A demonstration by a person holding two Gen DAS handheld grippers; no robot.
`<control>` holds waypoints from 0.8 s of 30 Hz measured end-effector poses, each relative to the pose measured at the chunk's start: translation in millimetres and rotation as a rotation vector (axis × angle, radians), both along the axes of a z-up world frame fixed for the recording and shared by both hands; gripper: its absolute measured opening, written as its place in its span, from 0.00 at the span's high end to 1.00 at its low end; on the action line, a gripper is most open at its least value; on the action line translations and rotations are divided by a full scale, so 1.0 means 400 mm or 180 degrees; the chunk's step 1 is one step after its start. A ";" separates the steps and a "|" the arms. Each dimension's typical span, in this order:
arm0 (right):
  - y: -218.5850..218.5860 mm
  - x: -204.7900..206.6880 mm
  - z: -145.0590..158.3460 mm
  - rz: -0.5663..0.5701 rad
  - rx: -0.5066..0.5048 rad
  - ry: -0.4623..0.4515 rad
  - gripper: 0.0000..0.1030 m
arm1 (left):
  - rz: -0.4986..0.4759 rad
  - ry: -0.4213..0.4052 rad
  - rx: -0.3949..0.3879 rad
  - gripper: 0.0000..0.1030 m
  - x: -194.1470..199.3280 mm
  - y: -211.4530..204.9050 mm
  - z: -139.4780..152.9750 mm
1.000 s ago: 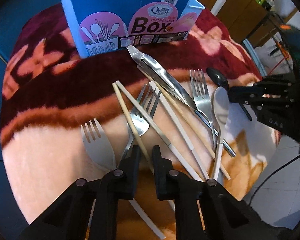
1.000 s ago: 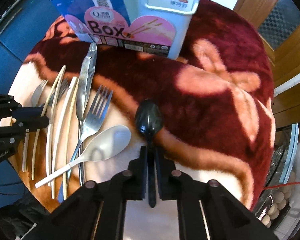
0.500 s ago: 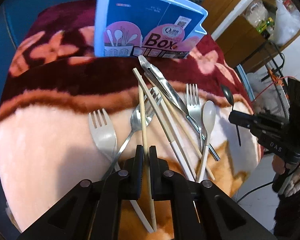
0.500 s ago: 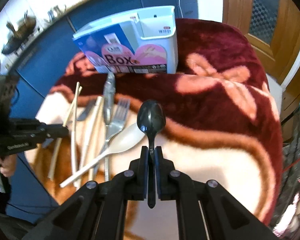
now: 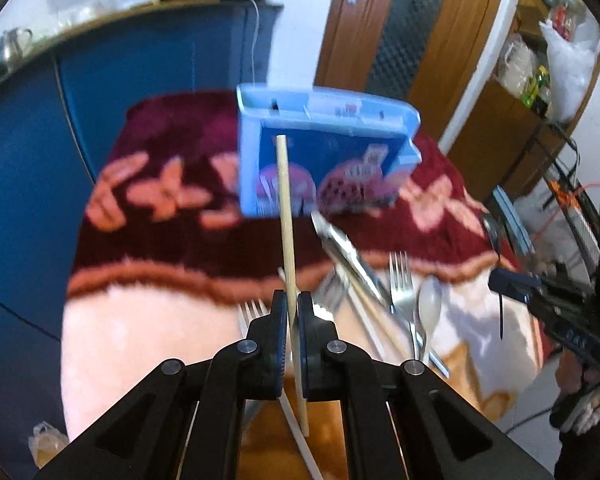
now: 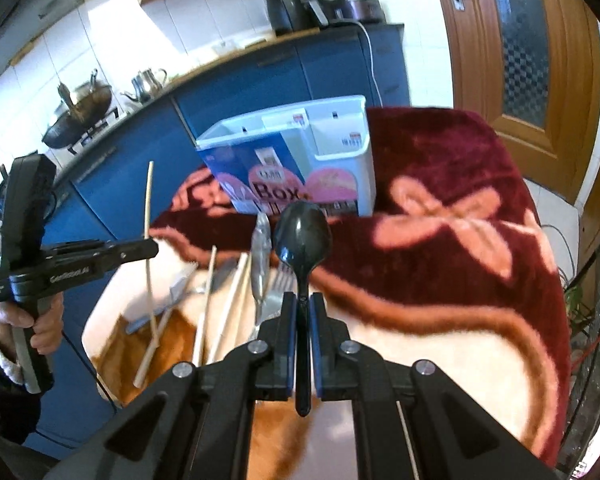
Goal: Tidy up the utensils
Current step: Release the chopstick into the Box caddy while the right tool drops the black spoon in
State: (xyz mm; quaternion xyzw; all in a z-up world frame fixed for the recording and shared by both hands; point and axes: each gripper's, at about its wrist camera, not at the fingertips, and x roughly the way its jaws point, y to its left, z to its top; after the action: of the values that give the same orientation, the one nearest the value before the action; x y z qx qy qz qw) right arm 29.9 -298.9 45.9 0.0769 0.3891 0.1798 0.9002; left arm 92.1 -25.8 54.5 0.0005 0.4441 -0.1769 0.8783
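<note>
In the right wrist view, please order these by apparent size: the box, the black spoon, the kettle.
Largest to smallest:
1. Box
2. Black spoon, though it looks large partly because it is very near the camera
3. Kettle, far away on the counter

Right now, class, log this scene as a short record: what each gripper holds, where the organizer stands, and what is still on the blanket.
left gripper: shut on a chopstick, lifted clear of the pile
right gripper: shut on a black spoon, bowl forward
organizer box: upright on the blanket, compartments open at top
still on blanket: tongs, metal fork, pale spoon, more chopsticks
</note>
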 end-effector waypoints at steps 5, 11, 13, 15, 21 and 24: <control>0.010 0.003 0.034 -0.0035 0.0059 -0.0323 0.93 | 0.0125 -0.0327 -0.0136 0.96 0.031 0.003 0.056; 0.016 0.013 0.076 -0.0052 0.0162 -0.0664 0.93 | 0.0227 -0.0763 -0.0291 0.96 0.065 0.010 0.144; 0.013 0.021 0.080 -0.0056 0.0228 -0.0724 0.92 | 0.0273 -0.0882 -0.0360 0.96 0.080 0.017 0.173; 0.011 0.033 0.081 -0.0074 0.0255 -0.0760 0.92 | 0.0324 -0.0992 -0.0429 0.96 0.099 0.023 0.207; 0.002 0.062 0.064 -0.0101 0.0275 -0.0780 0.92 | 0.0433 -0.1265 -0.0613 0.96 0.157 0.034 0.296; -0.006 0.081 0.053 -0.0135 0.0284 -0.0765 0.92 | 0.0481 -0.1449 -0.0591 0.96 0.179 0.027 0.320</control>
State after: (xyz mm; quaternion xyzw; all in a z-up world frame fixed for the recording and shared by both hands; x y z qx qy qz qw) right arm 62.2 -301.4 67.2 0.1029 0.2683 0.1858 0.9396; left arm 163.6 -14.8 182.6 -0.0735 0.2156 -0.1462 0.9627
